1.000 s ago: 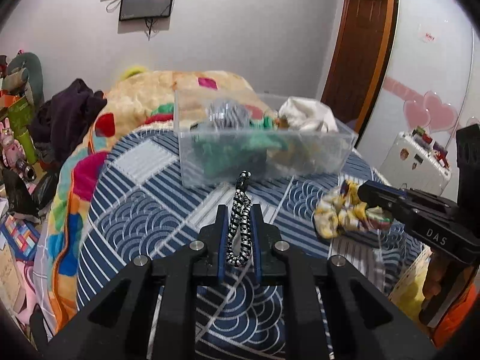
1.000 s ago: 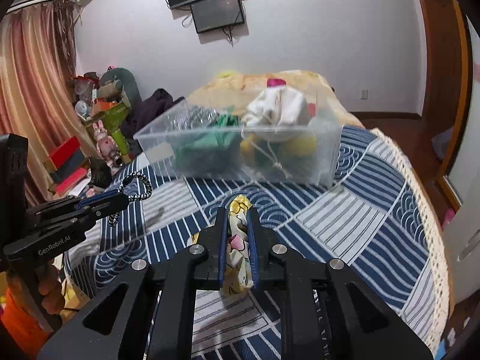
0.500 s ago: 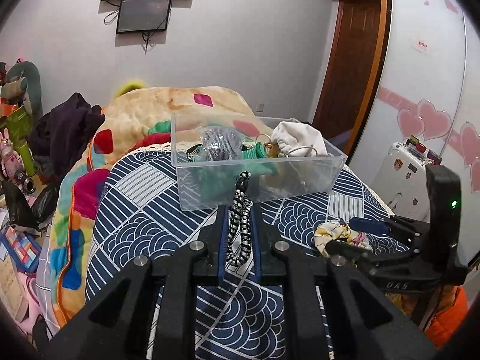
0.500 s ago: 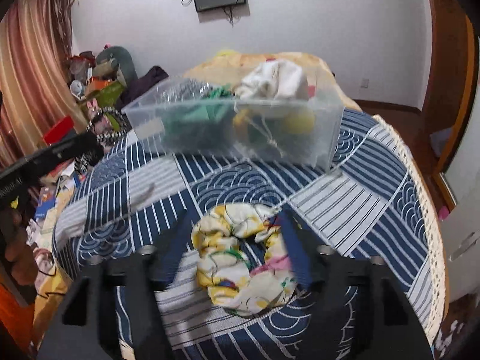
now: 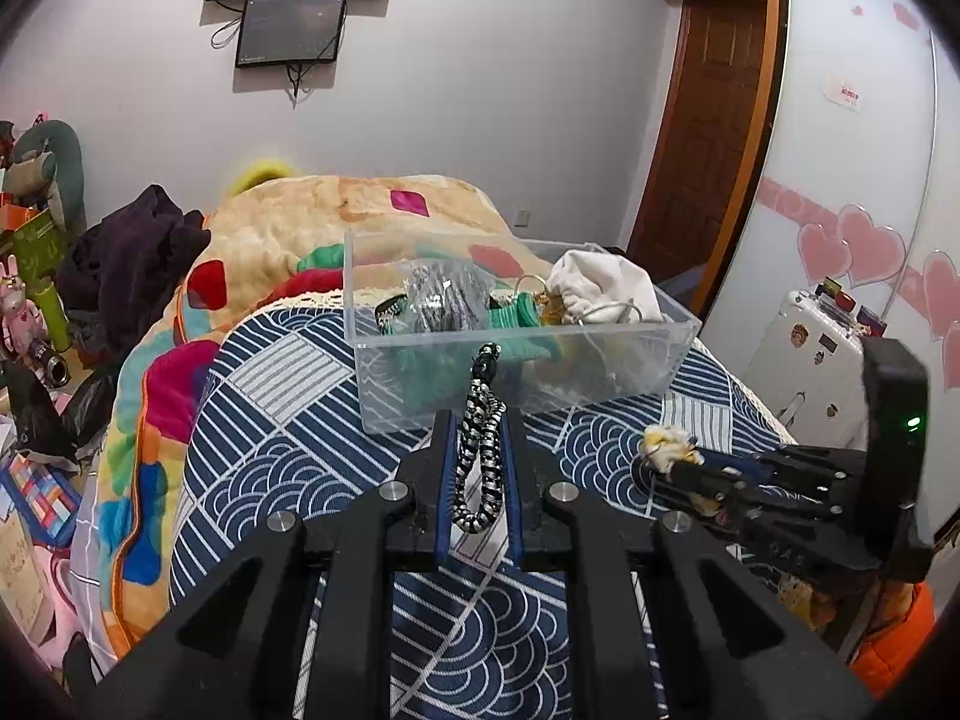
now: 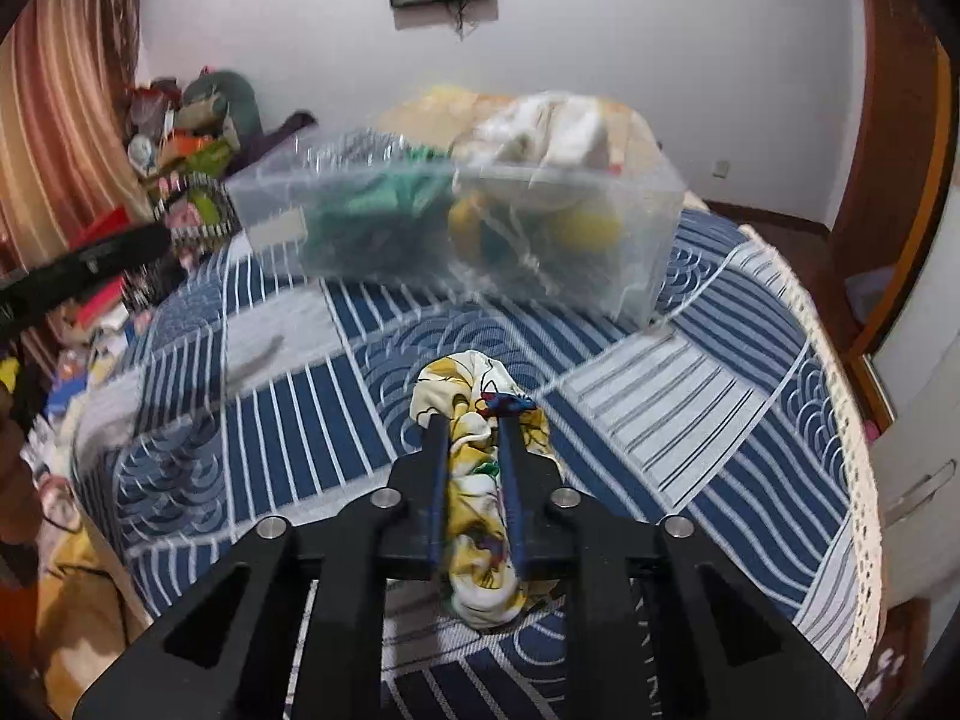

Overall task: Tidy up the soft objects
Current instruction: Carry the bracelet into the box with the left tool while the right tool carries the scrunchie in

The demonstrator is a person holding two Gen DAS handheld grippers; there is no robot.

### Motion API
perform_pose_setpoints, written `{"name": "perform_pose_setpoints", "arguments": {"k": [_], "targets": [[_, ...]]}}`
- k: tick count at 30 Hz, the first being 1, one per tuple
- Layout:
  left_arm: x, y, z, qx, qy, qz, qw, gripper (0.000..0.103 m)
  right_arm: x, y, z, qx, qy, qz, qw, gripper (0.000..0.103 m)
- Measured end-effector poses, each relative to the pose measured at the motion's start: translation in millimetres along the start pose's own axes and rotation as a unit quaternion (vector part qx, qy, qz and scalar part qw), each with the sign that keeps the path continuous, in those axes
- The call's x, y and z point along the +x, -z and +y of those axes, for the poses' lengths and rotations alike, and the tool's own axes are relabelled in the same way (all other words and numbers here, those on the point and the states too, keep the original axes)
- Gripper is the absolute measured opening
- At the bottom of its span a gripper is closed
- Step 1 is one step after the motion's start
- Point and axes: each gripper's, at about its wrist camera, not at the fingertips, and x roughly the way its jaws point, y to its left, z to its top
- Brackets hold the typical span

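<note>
My left gripper point(image 5: 477, 420) is shut on a black-and-white braided hair band point(image 5: 478, 450), held above the blue patterned bedspread point(image 5: 288, 456) in front of a clear plastic box point(image 5: 510, 330). The box holds a white cloth pouch point(image 5: 600, 288), green items and a grey bundle. My right gripper point(image 6: 474, 414) is shut on a yellow floral scrunchie point(image 6: 474, 492) that rests low over the bedspread point(image 6: 690, 438). It also shows in the left wrist view point(image 5: 678, 456), right of my left gripper. The box point(image 6: 468, 228) lies beyond it, blurred.
A colourful blanket point(image 5: 336, 222) lies behind the box. Dark clothes point(image 5: 132, 264) and toys pile up at the left. A white suitcase point(image 5: 804, 360) and a wardrobe stand at the right. The bed edge with lace trim point(image 6: 852, 480) runs along the right.
My right gripper had opened over the scrunchie half a second ago and has now shut on it again. My left gripper has risen with the hair band, nearer the box.
</note>
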Motion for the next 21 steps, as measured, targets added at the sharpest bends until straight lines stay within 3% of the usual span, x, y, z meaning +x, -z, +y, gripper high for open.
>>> {"name": "perform_pose_setpoints", "arguments": {"k": [14, 21], "targets": [[23, -57, -2, -0.002, 0.007, -0.040, 0.9992, 0.014, -23, -78, 17, -0.023, -0.005, -0.132, 0.991, 0.014], [60, -67, -5, 0.002, 0.013, -0.012, 0.9998, 0.014, -1, -99, 22, -0.016, -0.005, -0.139, 0.990, 0.014]]}}
